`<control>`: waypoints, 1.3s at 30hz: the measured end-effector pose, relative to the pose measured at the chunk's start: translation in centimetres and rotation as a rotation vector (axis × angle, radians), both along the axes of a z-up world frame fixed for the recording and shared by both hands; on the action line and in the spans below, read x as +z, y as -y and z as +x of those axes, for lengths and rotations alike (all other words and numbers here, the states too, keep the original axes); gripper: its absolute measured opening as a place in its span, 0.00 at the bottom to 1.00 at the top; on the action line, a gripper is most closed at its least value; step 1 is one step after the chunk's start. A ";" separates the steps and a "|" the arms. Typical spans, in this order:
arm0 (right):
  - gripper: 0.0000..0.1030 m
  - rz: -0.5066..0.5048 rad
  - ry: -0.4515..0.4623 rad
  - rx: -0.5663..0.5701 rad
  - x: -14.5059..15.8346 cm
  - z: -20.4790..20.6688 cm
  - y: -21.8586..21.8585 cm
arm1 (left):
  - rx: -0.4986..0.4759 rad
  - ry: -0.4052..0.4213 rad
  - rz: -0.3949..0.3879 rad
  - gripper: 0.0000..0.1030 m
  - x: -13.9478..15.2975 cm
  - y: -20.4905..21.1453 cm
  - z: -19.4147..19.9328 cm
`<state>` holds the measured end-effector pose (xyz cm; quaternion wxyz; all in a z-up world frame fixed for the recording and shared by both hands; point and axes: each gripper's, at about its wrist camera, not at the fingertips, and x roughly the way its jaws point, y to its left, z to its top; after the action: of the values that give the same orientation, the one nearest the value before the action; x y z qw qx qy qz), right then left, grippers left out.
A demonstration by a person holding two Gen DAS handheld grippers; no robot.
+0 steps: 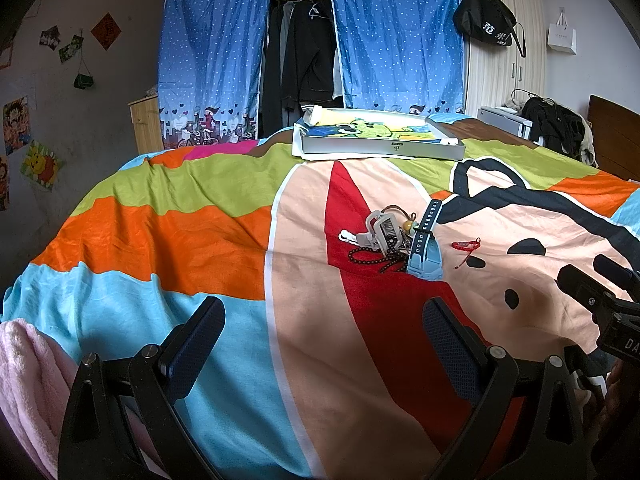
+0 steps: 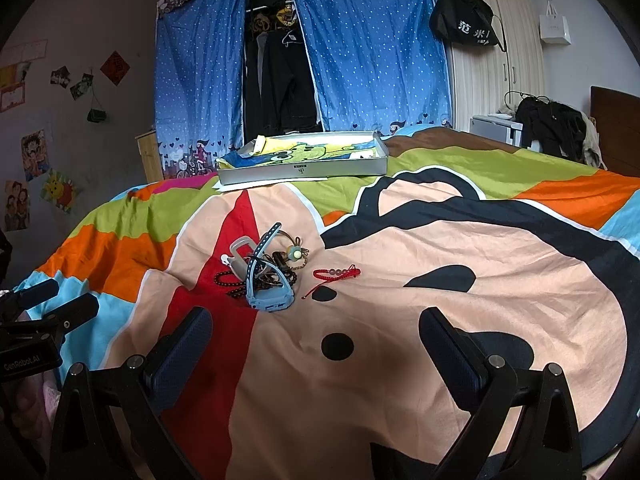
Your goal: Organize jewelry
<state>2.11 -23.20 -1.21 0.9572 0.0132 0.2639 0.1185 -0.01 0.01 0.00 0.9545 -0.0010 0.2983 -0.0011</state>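
A tangled jewelry pile (image 1: 394, 242) (image 2: 262, 270) lies mid-bed: a light blue watch (image 1: 426, 254) (image 2: 270, 292), dark bead strings, grey clips, a pendant. A red cord bracelet (image 1: 466, 246) (image 2: 336, 274) lies apart just right of the pile. At the far edge sits a shallow grey box (image 1: 380, 136) (image 2: 304, 160) lined with a cartoon print. My left gripper (image 1: 322, 320) hovers open in front of the pile, nothing between its fingers. My right gripper (image 2: 314, 330) is open too, in front of the bracelet. Each gripper shows at the edge of the other's view.
The colourful cartoon bedspread (image 1: 180, 232) (image 2: 480, 280) covers the whole bed. A pink fluffy blanket (image 1: 24, 380) lies at the near left. Behind the bed hang blue wardrobe curtains (image 1: 212, 48) with dark clothes; a headboard (image 1: 612, 136) and clothes pile stand at the right.
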 end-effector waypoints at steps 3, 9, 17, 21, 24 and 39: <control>1.00 -0.002 -0.002 0.000 0.0 0.0 0.1 | 0.000 0.000 0.000 0.94 0.0 0.0 0.0; 1.00 -0.002 -0.004 0.000 -0.1 0.0 0.0 | 0.000 0.000 0.000 0.94 0.0 0.0 0.0; 1.00 -0.001 -0.005 -0.001 -0.1 0.0 0.0 | 0.001 0.000 0.000 0.94 0.0 0.0 0.0; 1.00 -0.001 -0.006 0.000 -0.1 0.0 0.1 | 0.001 0.000 -0.001 0.94 0.0 0.0 0.0; 1.00 -0.001 -0.007 0.000 -0.1 0.0 0.1 | 0.001 0.000 -0.001 0.94 0.0 0.0 0.0; 1.00 -0.001 -0.008 0.000 -0.2 0.1 0.1 | 0.000 -0.006 -0.004 0.94 0.0 0.0 0.0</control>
<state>2.22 -23.33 -1.40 0.9561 0.0134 0.2678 0.1183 0.00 -0.02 -0.04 0.9536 -0.0027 0.3010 -0.0016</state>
